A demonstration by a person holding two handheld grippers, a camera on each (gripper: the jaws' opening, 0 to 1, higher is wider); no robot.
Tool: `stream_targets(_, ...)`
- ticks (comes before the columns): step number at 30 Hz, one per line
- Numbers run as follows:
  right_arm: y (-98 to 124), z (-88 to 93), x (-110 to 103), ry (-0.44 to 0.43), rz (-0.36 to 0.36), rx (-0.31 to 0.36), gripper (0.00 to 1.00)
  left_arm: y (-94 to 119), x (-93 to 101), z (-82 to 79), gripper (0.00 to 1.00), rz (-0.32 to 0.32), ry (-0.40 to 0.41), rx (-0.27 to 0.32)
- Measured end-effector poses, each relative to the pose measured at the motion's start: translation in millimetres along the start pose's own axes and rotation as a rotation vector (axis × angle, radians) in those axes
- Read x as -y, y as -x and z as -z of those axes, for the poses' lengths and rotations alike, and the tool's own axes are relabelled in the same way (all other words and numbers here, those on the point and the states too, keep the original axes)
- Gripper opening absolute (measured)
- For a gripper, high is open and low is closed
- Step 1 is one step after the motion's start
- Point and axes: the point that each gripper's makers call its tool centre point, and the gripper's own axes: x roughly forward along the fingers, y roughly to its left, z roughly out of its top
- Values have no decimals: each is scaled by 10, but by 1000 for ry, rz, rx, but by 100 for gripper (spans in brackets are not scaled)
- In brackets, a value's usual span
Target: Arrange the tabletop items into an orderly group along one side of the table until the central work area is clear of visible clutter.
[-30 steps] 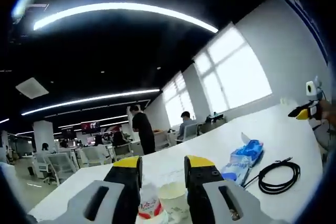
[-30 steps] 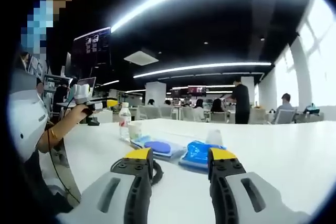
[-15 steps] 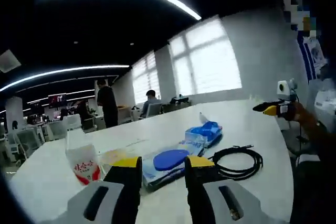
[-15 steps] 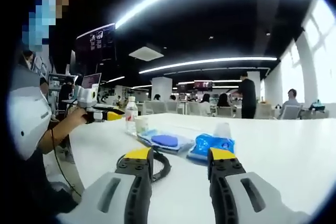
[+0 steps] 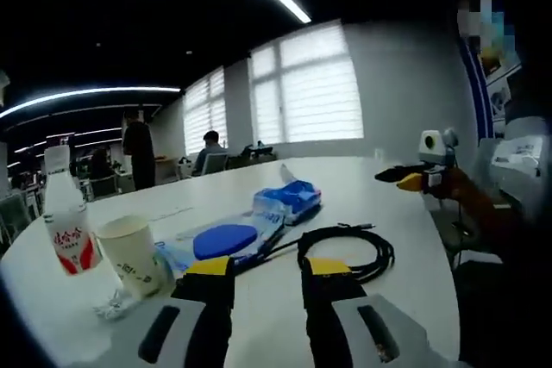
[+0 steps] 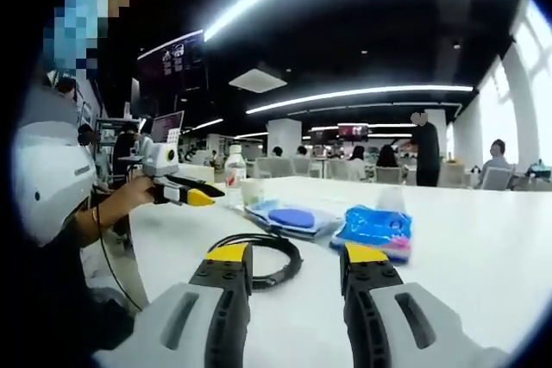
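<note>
On the white table [image 5: 216, 333] stand a small bottle with a red label [image 5: 65, 230] and a paper cup [image 5: 129, 252] at the left. Beside them lie a clear pack with a blue disc [image 5: 224, 240], a blue packet [image 5: 289, 198] and a coiled black cable [image 5: 345, 247]. My left gripper [image 5: 267, 273] hovers open just short of the cable, with nothing between its fingers. My right gripper [image 6: 295, 260] is open too, near the cable [image 6: 263, 256], with the disc pack [image 6: 291, 217] and blue packet [image 6: 375, 228] beyond it. Each gripper also shows in the other view: right gripper [image 5: 410, 180], left gripper [image 6: 185, 191].
A crumpled clear wrapper [image 5: 108, 303] lies by the cup. The bottle [image 6: 235, 177] and cup [image 6: 252, 191] stand at the far end in the right gripper view. The person's sleeve [image 6: 47, 187] fills the left there. Bare tabletop [image 6: 483, 273] spreads to the right. People and office chairs are far behind.
Both cameras have moved: the left view swung so bottle and cup sit at its left, and the right gripper came closer to the cable. The items themselves have not shifted.
</note>
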Motion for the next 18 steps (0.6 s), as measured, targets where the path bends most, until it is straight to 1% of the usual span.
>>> stream_targets(2, -47, 53, -59, 25, -27, -24, 39, -60, 140, 8, 30, 62, 22, 10)
stream_targets(4, -91, 99, -102, 39, -46, -44, 39, -99, 227, 41, 30, 99, 35, 5)
stream_targets(5, -128, 135, -134, 43, -62, -57, 39, -129, 311, 78, 30, 138, 38, -4)
stream_targets(6, -150, 155, -155, 41, -74, -62, 40, -143, 341, 88, 30, 149, 47, -3)
stream_targets(7, -184, 184, -198, 33, -99, -65, 41, -166, 419, 99, 30, 181, 73, 4)
stream_targets(8, -206, 205, -229, 25, -118, -65, 41, -173, 457, 102, 30, 197, 87, 8)
stream_targets(9, -237, 234, -249, 9, -128, -68, 42, -179, 486, 108, 30, 207, 102, 10)
stream_targets(11, -256, 254, -257, 3, -130, -73, 44, -185, 498, 116, 30, 211, 107, 10)
stream_targets(14, -282, 283, -275, 2, -136, -80, 52, -193, 521, 131, 32, 217, 107, 6)
stream_targets(15, -357, 412, -348, 4, -163, -130, 58, -200, 603, 200, 33, 242, 87, -23)
stream_targets(17, -386, 451, -348, 3, -163, -145, 63, -207, 656, 261, 34, 273, 66, -47)
stream_targets(18, -404, 474, -347, -6, -162, -156, 64, -222, 663, 282, 35, 274, 67, -55)
